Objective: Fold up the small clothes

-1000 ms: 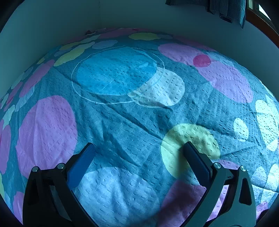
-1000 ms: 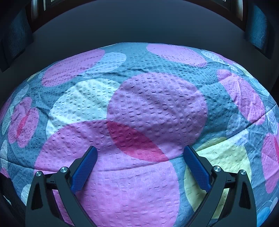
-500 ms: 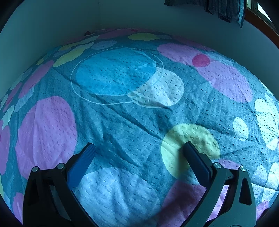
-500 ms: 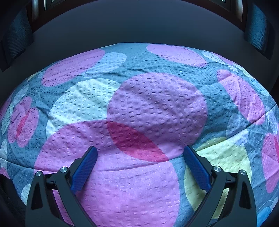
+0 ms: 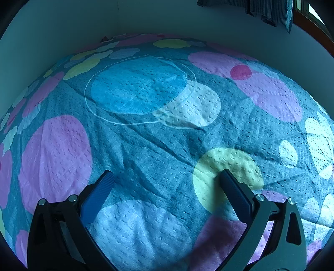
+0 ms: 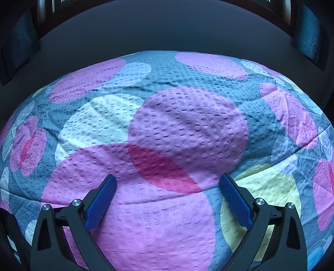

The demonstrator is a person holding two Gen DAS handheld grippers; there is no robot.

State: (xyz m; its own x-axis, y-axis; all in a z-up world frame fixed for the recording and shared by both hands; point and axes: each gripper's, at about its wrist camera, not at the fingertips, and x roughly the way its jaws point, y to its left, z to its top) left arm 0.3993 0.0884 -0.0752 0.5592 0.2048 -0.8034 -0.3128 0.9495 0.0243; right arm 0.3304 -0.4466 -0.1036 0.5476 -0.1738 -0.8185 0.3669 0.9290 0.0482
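Note:
No small garment shows in either view. In the left wrist view my left gripper (image 5: pixel 166 177) stands open just above a blue bedspread (image 5: pixel 158 146) printed with pink, white, yellow and bright blue circles. Nothing lies between its blue-padded fingers (image 5: pixel 98 196). In the right wrist view my right gripper (image 6: pixel 167 181) is open too, low over the same bedspread (image 6: pixel 187 125) near the bed's side edge, above overlapping pink circles. Its fingers (image 6: pixel 102 200) hold nothing.
A pale wall (image 5: pixel 146 18) borders the far side of the bed in the left wrist view, with a dark curtain (image 5: pixel 271 10) at top right. In the right wrist view the mattress edge (image 6: pixel 309 148) drops off at right, with dark wall and curtains (image 6: pixel 20 41) behind.

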